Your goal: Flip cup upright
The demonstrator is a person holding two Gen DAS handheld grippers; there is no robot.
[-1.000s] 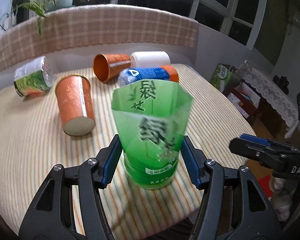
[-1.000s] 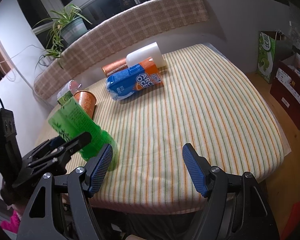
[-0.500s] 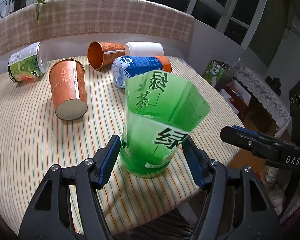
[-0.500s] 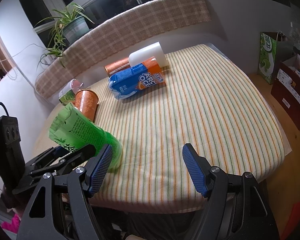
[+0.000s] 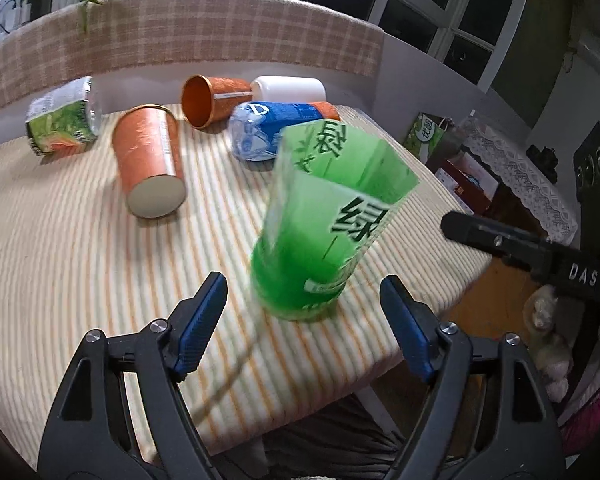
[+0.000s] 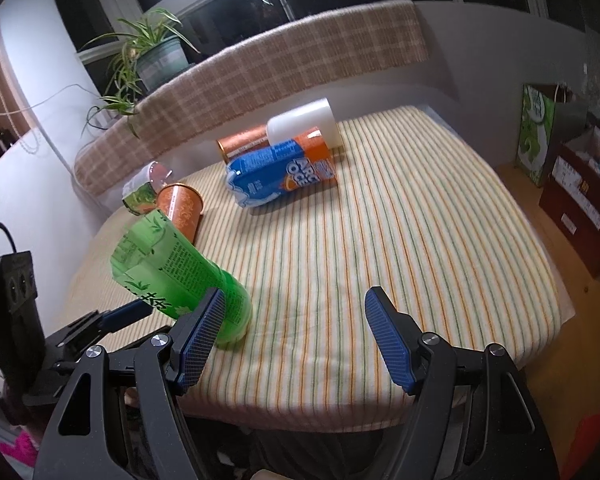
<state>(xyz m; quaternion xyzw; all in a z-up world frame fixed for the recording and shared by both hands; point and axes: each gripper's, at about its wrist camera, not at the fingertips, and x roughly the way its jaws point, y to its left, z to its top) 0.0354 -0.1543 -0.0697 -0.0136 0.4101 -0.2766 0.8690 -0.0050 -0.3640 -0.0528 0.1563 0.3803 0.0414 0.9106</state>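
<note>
A green cup (image 5: 324, 220) with dark Chinese lettering stands mouth-up on the striped tablecloth near the front edge; it looks motion-blurred and leans to the right. My left gripper (image 5: 304, 316) is open, its blue pads apart on either side of the cup's base, not touching it. In the right wrist view the same green cup (image 6: 176, 276) stands at the left, partly behind my left pad. My right gripper (image 6: 292, 336) is open and empty over the tablecloth's front edge.
Several cups lie on their sides at the back: two orange cups (image 5: 150, 160) (image 5: 208, 98), a white cup (image 5: 288, 88), a blue-orange cup (image 5: 276, 128), a green-white cup (image 5: 60, 120). A plaid-covered ledge (image 5: 180, 36) runs behind. The right gripper's arm (image 5: 540, 260) crosses the right side.
My left gripper has opened and let go of the green cup, then pulled back a little. The cup now stands free on the cloth. My right gripper has stayed put.
</note>
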